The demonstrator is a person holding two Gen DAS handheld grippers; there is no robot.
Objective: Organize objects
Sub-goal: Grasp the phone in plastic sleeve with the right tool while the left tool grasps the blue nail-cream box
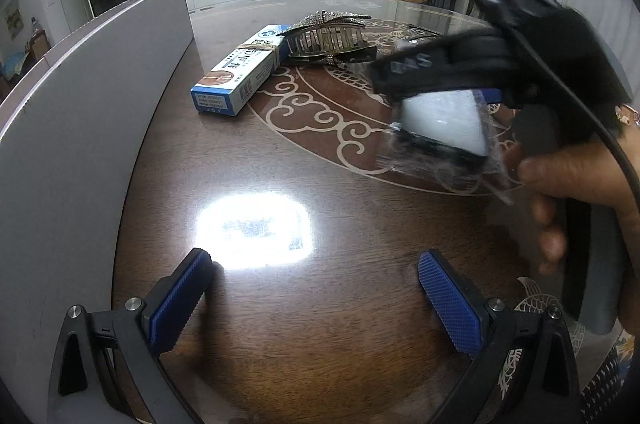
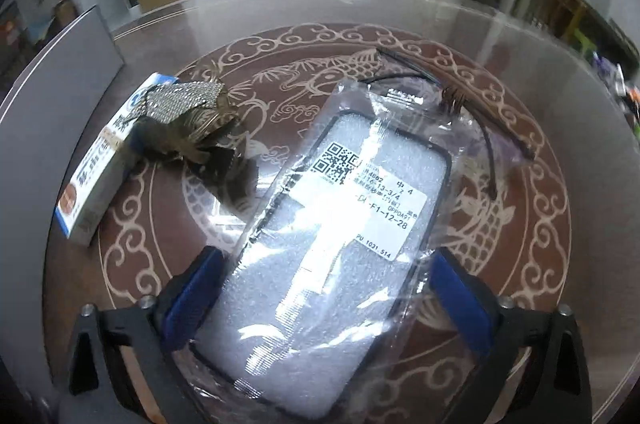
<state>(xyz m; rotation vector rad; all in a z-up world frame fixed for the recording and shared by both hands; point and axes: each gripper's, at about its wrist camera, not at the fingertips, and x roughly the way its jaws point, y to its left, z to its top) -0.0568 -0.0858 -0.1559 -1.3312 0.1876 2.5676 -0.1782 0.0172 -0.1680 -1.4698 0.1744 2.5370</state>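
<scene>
Glass-topped desk [image 1: 280, 160] carries one blue box [image 1: 240, 72] with one rhinestone hair claw [image 1: 326, 36] beside it. One bagged phone case [image 2: 320, 256], label readable only by right wrist, is clamped in right gripper [image 2: 324, 296] jaws; left gripper [image 1: 312, 288] jaws are spread, unloaded.

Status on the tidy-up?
Nothing looks put away yet. In hand: right gripper shut on bagged phone case, lifted off the table. Left gripper open. Left: box, hair clip, glasses on the table.
</scene>
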